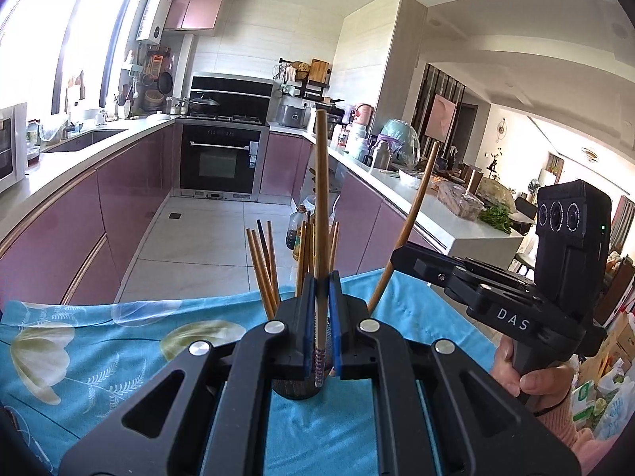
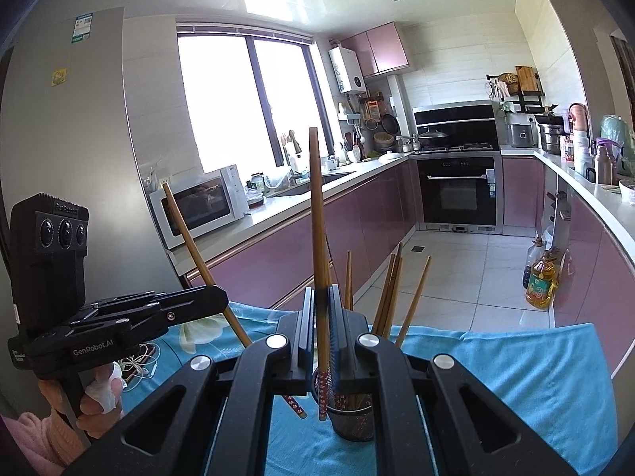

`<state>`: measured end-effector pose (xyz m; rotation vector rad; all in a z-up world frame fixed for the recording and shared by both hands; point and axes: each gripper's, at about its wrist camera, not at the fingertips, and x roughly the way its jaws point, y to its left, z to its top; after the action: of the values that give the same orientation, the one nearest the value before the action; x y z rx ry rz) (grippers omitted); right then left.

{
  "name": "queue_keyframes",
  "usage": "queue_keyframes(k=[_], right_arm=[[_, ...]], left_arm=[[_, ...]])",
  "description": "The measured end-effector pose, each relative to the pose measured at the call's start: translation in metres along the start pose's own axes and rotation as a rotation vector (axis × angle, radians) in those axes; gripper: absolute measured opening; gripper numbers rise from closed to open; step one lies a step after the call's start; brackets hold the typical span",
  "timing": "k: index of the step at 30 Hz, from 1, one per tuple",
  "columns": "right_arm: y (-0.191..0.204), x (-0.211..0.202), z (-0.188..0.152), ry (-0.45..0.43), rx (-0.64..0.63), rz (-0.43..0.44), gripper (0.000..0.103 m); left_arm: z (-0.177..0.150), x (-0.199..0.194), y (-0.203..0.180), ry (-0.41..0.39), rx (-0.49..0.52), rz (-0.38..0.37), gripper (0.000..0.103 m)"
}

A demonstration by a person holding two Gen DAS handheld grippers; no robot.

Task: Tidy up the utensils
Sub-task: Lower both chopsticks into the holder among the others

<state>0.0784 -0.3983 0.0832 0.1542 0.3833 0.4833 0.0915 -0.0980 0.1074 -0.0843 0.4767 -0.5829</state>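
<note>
Two grippers, left gripper and right gripper, each clamp one upright chopstick.

Left black two-finger gripper: jaws closed tight on a single brown wooden chopstick, blue pads clamped either side, shaft roughly upright. Right black two-finger gripper: same state, jaws closed on its own brown wooden chopstick, also near vertical. Both tilted slightly below level, side by side. Bare right hand wraps its handle, pink knit sleeve at wrist; left hand grips its handle, white wrap on one finger.
</note>
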Motion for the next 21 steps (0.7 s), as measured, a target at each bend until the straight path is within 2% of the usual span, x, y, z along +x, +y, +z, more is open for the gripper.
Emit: queue_keyframes(k=[21], right_arm=[[-0.013, 0.026, 0.002, 0.026, 0.022, -0.043, 0.006]], left_arm=[[0.004, 0.015, -0.001, 0.012, -0.003, 0.015, 0.007]])
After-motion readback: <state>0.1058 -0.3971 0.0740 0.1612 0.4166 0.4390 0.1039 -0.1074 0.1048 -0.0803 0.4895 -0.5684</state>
